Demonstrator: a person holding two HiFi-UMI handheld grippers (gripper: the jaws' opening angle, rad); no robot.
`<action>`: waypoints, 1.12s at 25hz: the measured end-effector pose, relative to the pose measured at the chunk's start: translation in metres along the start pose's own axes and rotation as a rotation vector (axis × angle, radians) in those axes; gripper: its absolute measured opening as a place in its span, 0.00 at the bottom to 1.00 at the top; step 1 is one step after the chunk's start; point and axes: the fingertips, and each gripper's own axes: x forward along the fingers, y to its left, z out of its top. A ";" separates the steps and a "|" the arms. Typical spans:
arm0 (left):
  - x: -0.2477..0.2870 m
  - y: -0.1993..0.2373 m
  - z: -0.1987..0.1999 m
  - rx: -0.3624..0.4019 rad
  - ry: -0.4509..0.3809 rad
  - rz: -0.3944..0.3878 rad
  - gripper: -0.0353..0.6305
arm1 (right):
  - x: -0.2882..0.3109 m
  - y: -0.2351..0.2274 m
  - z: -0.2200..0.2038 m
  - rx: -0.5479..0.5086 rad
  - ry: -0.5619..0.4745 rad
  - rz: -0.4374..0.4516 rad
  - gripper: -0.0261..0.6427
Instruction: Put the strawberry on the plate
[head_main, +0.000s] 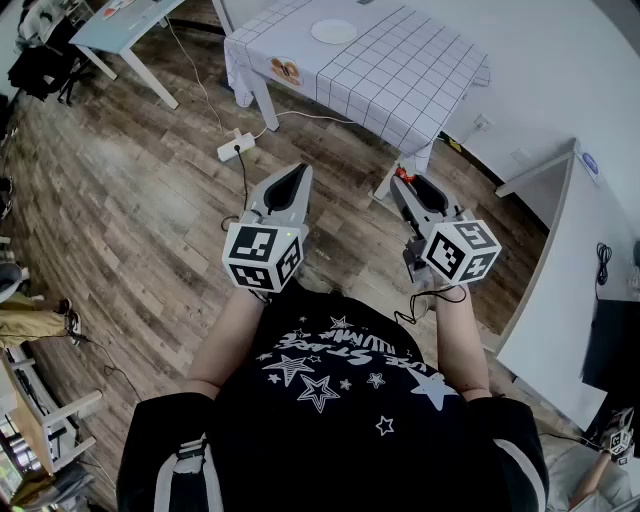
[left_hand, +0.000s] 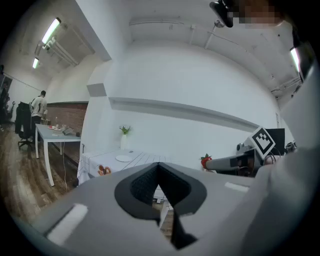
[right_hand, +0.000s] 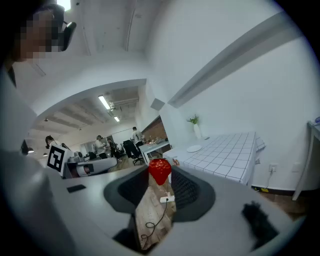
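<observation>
A wooden floor (head_main: 130, 200) fills most of the head view, and far ahead stands the surface (head_main: 400, 90), a table under a grid-pattern cloth; its far edge is cut off at the top of that view. The person holds both grippers level over the floor, well short of it. The left gripper (head_main: 297, 172) has its jaws brought together at the tips with nothing between them. The right gripper (head_main: 403, 182) is clamped on the strawberry (right_hand: 160, 170), pinched at the very ends of its jaws, broad red body up and point down. The white plate (head_main: 333, 31) lies toward the far side of the cloth, well apart from the fruit, so the carry is not yet done. A small brown-and-orange item (head_main: 285, 70) near the cloth's left edge is too small to identify. The strawberry is probably light, soft and easily bruised, with a slightly slick skin; a gentle hold across its widest part suits it, and the tip grip looks shallow, so a jolt might tip it out. From the head view only a red speck shows, and where the pads meet it is hard to make out.
</observation>
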 end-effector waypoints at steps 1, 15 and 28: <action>0.000 0.000 0.001 0.001 -0.002 0.000 0.06 | 0.000 0.001 0.000 0.000 -0.002 0.002 0.26; -0.004 0.005 0.011 0.021 -0.032 0.008 0.06 | -0.003 0.020 -0.005 -0.022 -0.002 -0.002 0.26; -0.019 0.007 0.007 0.016 -0.046 0.047 0.06 | -0.001 0.030 -0.005 -0.028 -0.008 0.037 0.27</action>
